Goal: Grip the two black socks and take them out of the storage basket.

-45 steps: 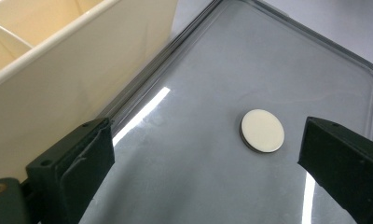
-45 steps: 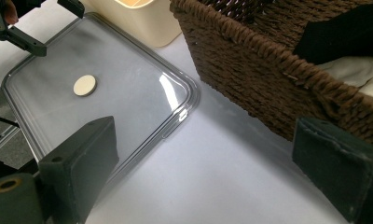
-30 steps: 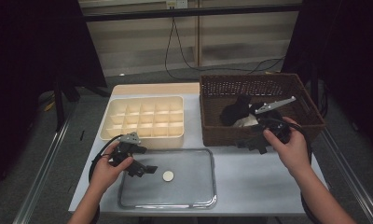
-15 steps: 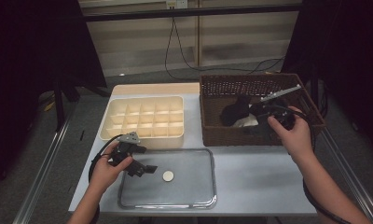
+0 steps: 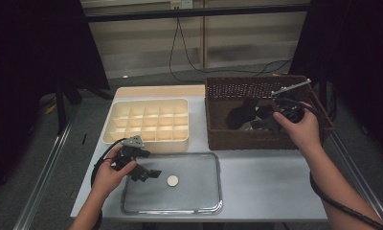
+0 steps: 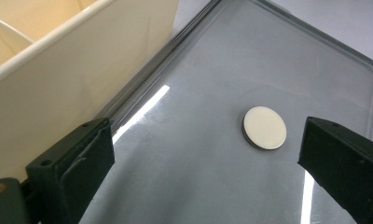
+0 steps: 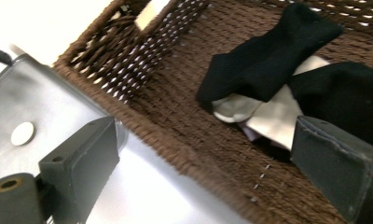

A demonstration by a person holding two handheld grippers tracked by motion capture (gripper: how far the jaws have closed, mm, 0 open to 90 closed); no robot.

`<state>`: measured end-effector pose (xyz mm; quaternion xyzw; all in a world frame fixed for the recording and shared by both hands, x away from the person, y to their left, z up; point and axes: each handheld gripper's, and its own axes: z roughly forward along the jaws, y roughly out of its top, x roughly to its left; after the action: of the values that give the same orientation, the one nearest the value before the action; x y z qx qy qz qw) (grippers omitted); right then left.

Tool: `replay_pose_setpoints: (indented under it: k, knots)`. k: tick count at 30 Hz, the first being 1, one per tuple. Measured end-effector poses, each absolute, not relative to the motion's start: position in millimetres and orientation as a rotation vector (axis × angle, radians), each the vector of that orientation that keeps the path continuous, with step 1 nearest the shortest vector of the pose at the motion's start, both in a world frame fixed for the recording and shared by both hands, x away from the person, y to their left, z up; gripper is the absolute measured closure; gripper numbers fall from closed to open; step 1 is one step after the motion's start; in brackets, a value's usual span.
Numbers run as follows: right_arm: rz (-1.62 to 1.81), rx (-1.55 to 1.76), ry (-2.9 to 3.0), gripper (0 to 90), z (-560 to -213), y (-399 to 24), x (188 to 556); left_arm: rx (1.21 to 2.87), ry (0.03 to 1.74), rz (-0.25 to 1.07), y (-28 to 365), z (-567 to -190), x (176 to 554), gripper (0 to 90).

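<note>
**Hovering over the disc and the socks**

Lying flat on the shallow grey metal tray (image 5: 206, 203) is the small round pale disc (image 5: 172, 180), left of the tray's middle, with bare tray floor all round it and the raised rim well apart on every side. In the left gripper view the disc (image 6: 264, 127) is sitting between the two black jaws but nearer the far one, touching neither. The left gripper (image 5: 144, 172) is hanging over the tray's left part with its jaws spread wide, holding nothing; the tray's rim and the wall of the cream plastic compartment box (image 5: 149, 122) are running just beside its near jaw. That box is standing just behind the tray, its small square cells showing nothing inside.

The right gripper (image 5: 268, 123) is reaching over the front wall of the dark brown woven wicker basket (image 5: 256, 141), jaws also wide apart and gripping nothing. Inside the basket, black socks (image 7: 268, 56) are lying heaped over pale cloth pieces (image 7: 268, 119), towards the middle, with open wicker floor around them. A strip of grey table (image 5: 271, 182) is lying between basket and tray.
</note>
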<state>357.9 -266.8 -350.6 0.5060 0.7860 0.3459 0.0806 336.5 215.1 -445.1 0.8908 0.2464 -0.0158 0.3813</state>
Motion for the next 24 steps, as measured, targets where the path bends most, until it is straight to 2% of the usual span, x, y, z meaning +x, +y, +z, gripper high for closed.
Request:
replay_pose_setpoints:
  k: [17, 24]
  knots:
    - [0.874, 1.570, 2.330, 10.7, -361, -276, 386, 2.274, 0.629, -0.041, 216, -446, 337, 3.1]
    - [0.827, 1.594, 2.319, 15.4, -364, -282, 394, 2.279, 0.627, -0.044, 215, -446, 337, 3.1]
